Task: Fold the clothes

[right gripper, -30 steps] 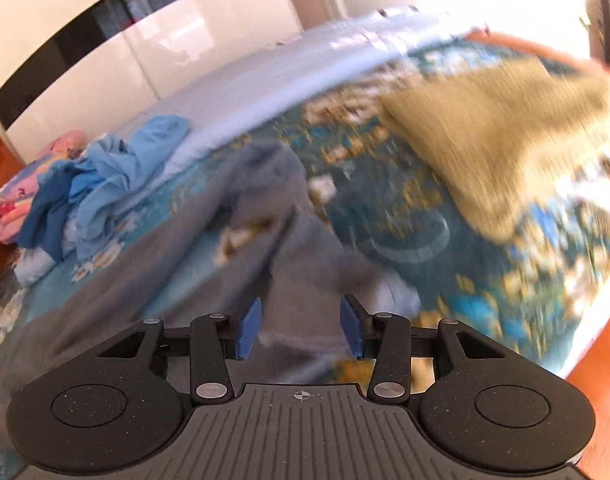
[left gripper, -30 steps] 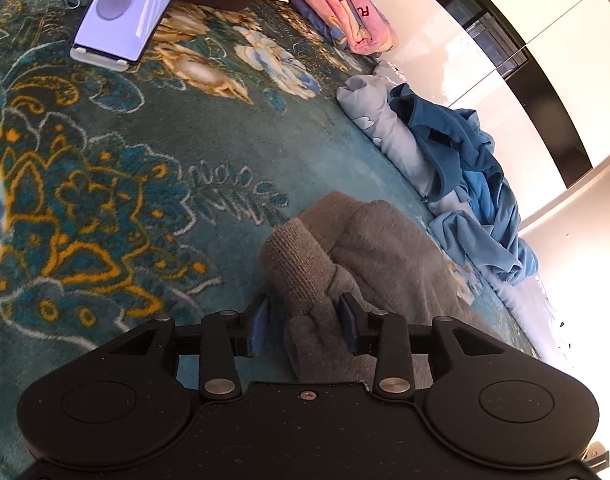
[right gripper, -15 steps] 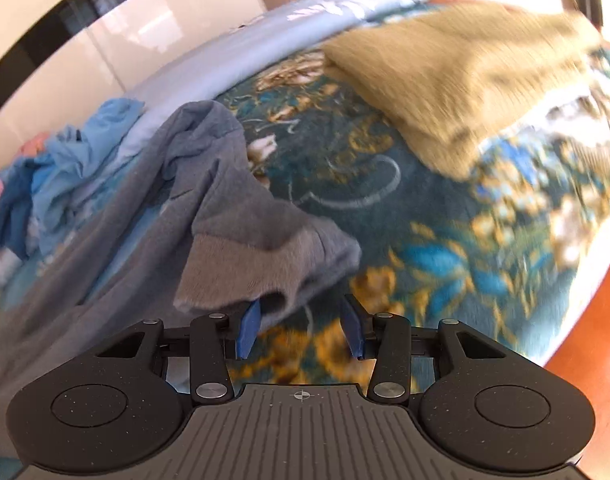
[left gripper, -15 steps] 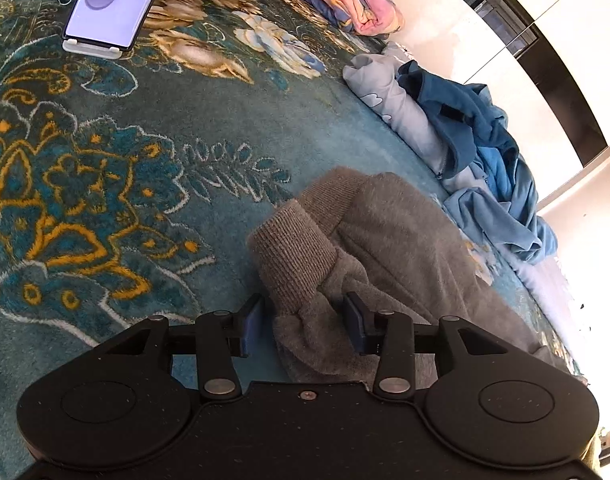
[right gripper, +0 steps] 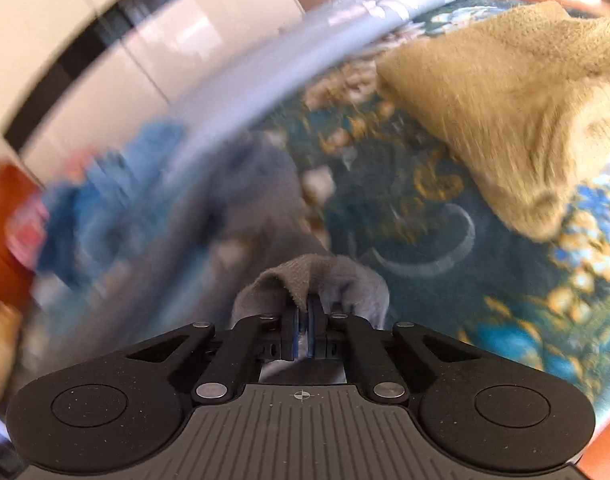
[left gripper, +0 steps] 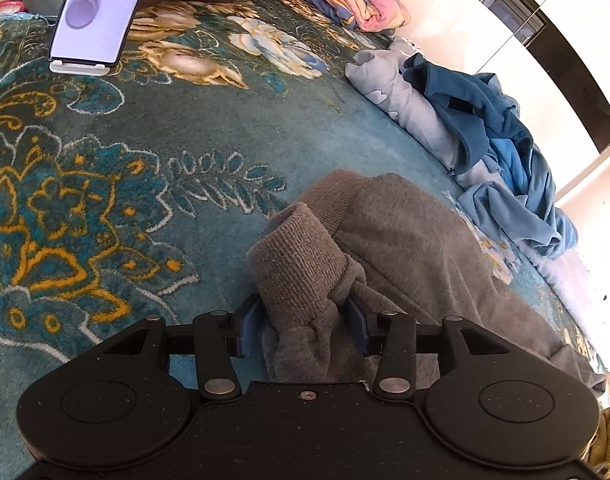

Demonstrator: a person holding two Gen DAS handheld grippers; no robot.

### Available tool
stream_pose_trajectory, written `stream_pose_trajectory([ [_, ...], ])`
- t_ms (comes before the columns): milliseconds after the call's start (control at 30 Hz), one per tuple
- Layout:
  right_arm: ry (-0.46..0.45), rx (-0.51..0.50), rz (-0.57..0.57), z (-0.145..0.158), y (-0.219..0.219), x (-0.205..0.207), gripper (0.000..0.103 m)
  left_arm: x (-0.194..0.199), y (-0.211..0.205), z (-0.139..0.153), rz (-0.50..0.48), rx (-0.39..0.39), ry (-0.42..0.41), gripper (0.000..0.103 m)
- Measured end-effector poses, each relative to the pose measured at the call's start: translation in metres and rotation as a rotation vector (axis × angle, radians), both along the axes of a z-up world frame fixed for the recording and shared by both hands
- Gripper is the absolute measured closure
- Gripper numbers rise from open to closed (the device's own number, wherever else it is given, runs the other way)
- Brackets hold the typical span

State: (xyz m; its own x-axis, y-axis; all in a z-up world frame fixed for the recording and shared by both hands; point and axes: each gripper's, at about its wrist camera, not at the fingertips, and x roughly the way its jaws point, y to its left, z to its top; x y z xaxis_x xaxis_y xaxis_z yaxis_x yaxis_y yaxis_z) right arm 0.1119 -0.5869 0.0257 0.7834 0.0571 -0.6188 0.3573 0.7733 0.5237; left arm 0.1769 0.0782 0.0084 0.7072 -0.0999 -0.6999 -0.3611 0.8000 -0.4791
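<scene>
A plush teal bed blanket patterned with gold scrolls and pale cream flowers covers the bed and fills most of both views. Near its far end stands a flat lavender plastic panel with a round disc on its face, tilted on a white foot. Just left of it lies a small pink ring. A pale blue flower-printed sheet runs along the blanket's edge. Beyond it stands a glossy white wardrobe with a black band. The right wrist view, blurred, shows orange-brown wood at its left edge.
</scene>
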Motion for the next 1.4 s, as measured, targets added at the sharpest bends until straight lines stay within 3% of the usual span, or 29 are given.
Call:
stream_pose_trajectory([
  [133, -0.086, -0.015, -0.177, 0.029, -0.037, 0.001, 0.1, 0.001, -0.002, 0.0, 0.002, 0.009, 0.002, 0.058],
  [367, 0.085, -0.031, -0.249, -0.004, -0.048, 0.004, 0.1, 0.001, -0.002, 0.0, 0.0, 0.004, -0.003, 0.057],
  [467, 0.036, 0.025, -0.29, -0.011, -0.043, -0.016, 0.096, -0.001, 0.0, 0.0, 0.001, -0.009, -0.01, 0.057],
  [533, 0.011, 0.034, -0.297, -0.014, -0.037, -0.03, 0.071, -0.002, 0.001, -0.001, 0.004, -0.02, -0.017, 0.057],
  [567, 0.014, 0.039, -0.287, -0.018, -0.034, -0.035, 0.066, -0.002, 0.002, -0.002, 0.005, -0.023, -0.019, 0.057],
  [833, 0.066, 0.106, -0.241, -0.05, -0.01, -0.042, 0.064, -0.013, 0.006, 0.001, 0.006, -0.042, -0.033, 0.055],
  [1033, 0.054, 0.107, -0.202, -0.049, 0.001, -0.025, 0.067, -0.023, 0.017, -0.004, 0.027, -0.115, -0.057, 0.054],
  [1133, 0.051, 0.117, -0.188, -0.048, 0.005, -0.017, 0.087, -0.02, 0.016, -0.005, 0.017, -0.155, -0.07, 0.054],
  [1233, 0.044, 0.12, -0.201, -0.045, 0.009, -0.018, 0.097, -0.017, 0.013, -0.005, 0.025, -0.147, -0.072, 0.056],
  [1400, 0.046, 0.099, -0.196, -0.035, 0.013, -0.026, 0.098, -0.018, 0.015, -0.002, 0.027, -0.148, -0.093, 0.082],
])
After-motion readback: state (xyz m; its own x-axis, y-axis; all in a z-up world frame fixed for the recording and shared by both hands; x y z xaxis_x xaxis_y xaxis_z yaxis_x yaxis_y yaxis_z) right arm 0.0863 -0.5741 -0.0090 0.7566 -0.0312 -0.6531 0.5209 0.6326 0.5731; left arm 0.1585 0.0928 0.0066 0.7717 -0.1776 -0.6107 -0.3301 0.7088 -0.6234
